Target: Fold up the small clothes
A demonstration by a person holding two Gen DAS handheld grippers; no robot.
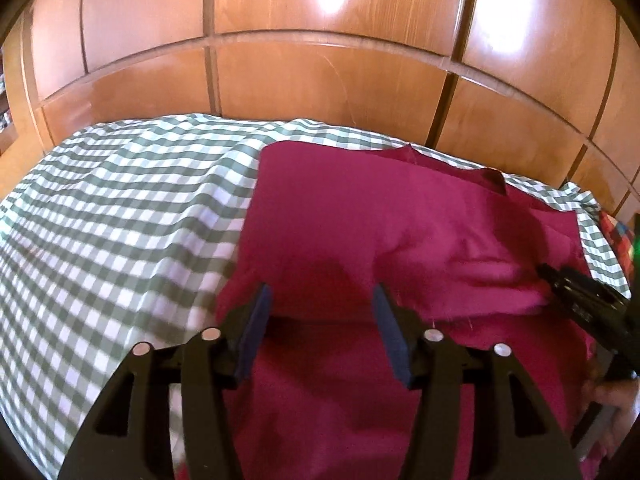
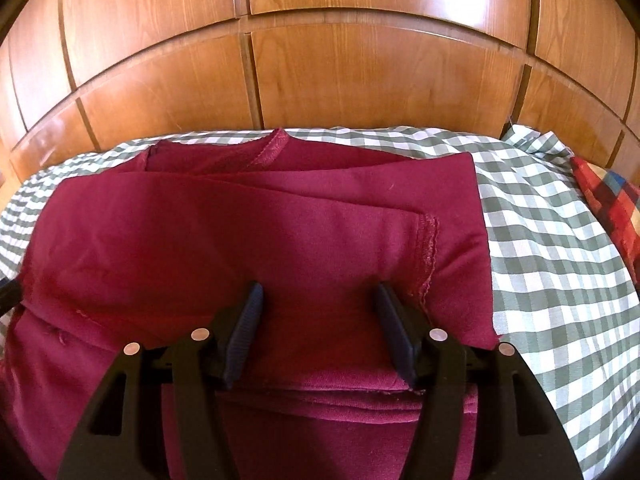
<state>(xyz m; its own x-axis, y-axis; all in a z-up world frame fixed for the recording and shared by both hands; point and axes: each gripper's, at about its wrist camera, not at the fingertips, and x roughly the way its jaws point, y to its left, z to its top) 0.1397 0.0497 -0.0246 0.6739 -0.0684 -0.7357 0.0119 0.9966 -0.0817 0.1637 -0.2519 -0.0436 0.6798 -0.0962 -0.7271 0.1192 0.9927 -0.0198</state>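
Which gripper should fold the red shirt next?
Probably the right gripper: it is open over the shirt, close to the loose sleeve hem. The left gripper, also open, faces only smooth cloth.

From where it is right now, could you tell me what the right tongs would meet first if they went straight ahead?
Probably the maroon garment: the open right tongs point low across its folds, with the stitched hem just beside. Depth is unclear.

The left gripper [image 1: 322, 300] is hanging wide open over the pink cloth [image 1: 360, 232], which is lying on the checked sheet [image 1: 120, 208]; the right gripper [image 1: 548, 270] is touching the cloth's edge
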